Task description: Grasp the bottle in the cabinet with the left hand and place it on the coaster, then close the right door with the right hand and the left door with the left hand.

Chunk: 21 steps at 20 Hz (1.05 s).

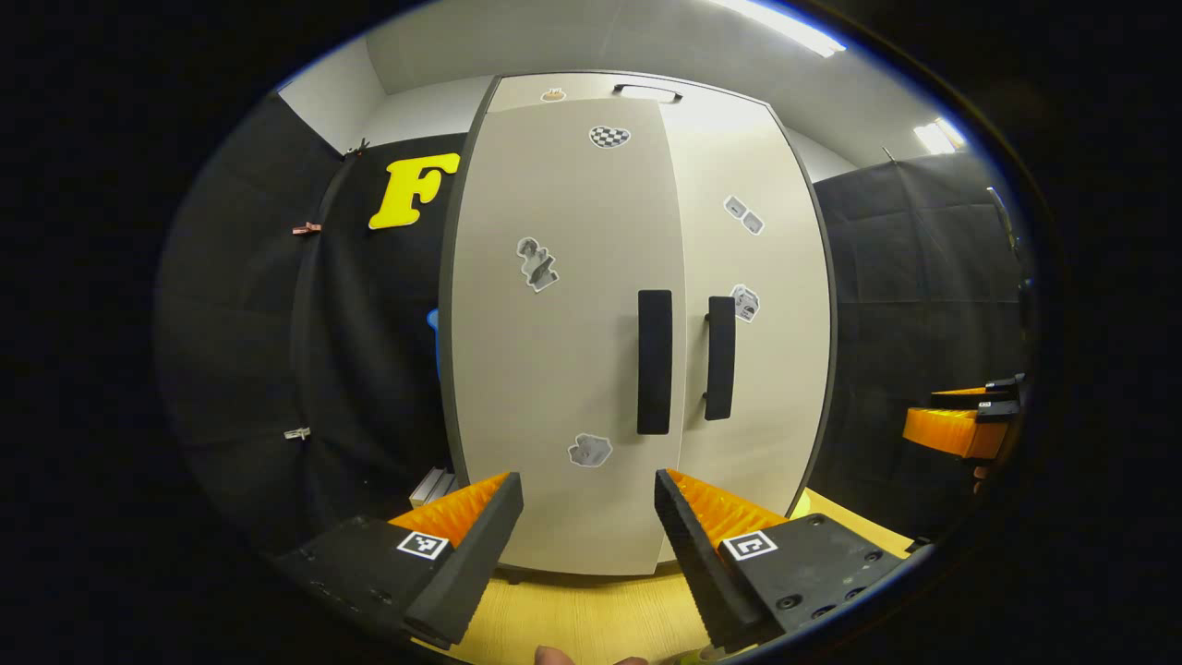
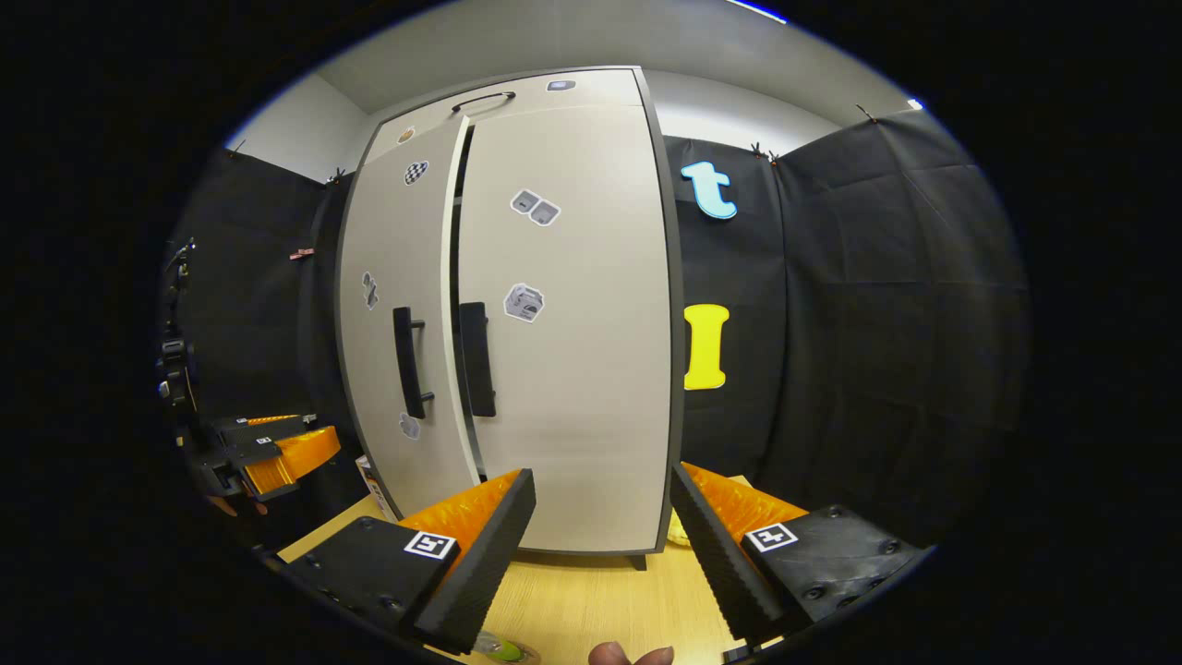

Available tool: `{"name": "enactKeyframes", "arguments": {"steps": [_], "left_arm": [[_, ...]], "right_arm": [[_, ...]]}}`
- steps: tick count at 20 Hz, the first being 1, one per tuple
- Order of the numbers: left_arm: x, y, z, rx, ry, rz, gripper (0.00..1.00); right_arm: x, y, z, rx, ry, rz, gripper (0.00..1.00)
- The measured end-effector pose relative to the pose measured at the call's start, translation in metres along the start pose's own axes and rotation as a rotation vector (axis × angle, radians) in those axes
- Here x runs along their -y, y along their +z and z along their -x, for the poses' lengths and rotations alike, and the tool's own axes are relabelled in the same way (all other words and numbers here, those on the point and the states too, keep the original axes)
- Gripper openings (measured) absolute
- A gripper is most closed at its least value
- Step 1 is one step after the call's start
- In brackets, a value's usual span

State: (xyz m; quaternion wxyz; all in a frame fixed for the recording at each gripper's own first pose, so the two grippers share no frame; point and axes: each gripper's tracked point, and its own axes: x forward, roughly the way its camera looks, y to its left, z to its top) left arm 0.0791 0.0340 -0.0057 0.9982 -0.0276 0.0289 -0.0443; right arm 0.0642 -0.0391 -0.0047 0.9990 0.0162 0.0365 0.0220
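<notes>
The pale cabinet stands on the wooden table (image 1: 572, 619) straight ahead. Its left door (image 1: 563, 351) and right door (image 1: 753, 369) each carry a dark vertical handle (image 1: 654, 360). In the right gripper view the right door (image 2: 572, 351) lies flush, while a thin dark gap separates it from the left door (image 2: 397, 323), which stands out slightly. My left gripper (image 1: 588, 545) is open and holds nothing, a short way in front of the left door. My right gripper (image 2: 602, 545) is open too, facing the right door. A small green thing (image 2: 503, 649), perhaps the bottle, peeks in at the bottom edge, mostly cut off.
Black cloth walls flank the cabinet. The other gripper (image 1: 965, 425) hangs at the right in the left gripper view, and at the left (image 2: 268, 453) in the right gripper view. A pale yellow object (image 2: 677, 531) lies by the cabinet's right foot. Fingertips of a hand (image 2: 628, 656) show below.
</notes>
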Motion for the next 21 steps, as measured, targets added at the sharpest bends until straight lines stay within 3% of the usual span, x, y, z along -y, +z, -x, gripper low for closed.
{"name": "enactKeyframes", "arguments": {"steps": [9,21], "left_arm": [[-0.001,0.003,0.048,0.018,0.001,-0.002,0.92],[-0.001,-0.002,0.070,0.018,0.012,0.011,0.92]], "right_arm": [[-0.026,0.002,0.019,0.012,0.029,0.019,0.98],[-0.049,0.000,0.042,0.014,0.058,0.011,0.98]]}}
